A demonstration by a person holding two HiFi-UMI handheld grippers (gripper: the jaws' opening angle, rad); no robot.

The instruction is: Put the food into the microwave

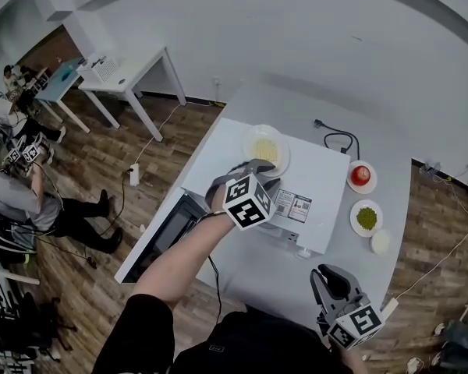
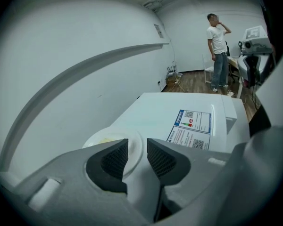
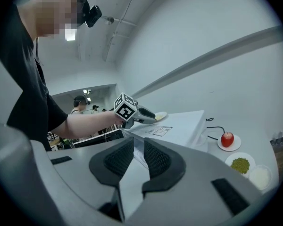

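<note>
While the person leans over the table [image 1: 296, 104], the microwave [image 1: 312, 170] sits right under the left gripper [image 2: 137, 145], and its door [image 1: 171, 228] hangs open down and to the left of that gripper. The food has not gone in yet. It rests on a white plate [image 1: 248, 142] on top of the microwave, just ahead of the left gripper's tips, with the near rim showing through the gap between them. Those jaws stand apart and I see no pad pressing on the rim, so nothing is held.

The right gripper [image 3: 138, 142] hangs low at the near side of the table, well apart from the plate, off the microwave's right front corner. Its jaws are apart too, with nothing between them. Beyond it, to its right, lie a red fruit [image 1: 361, 174] on a saucer, a plate of peas [image 1: 366, 218] and a small white bowl [image 1: 381, 241].

The plate looks stiff, glazed and slick, likely a bit weighty for a pinch at one edge, and it would break if dropped. The yellow food [image 1: 267, 150] is a low loose heap that I judge could slide if the plate tips. The near rim looks the best place to grip, one jaw above the lip and one below, bitten deep enough not to slip. The plate should be kept level on its way down to the open door.
</note>
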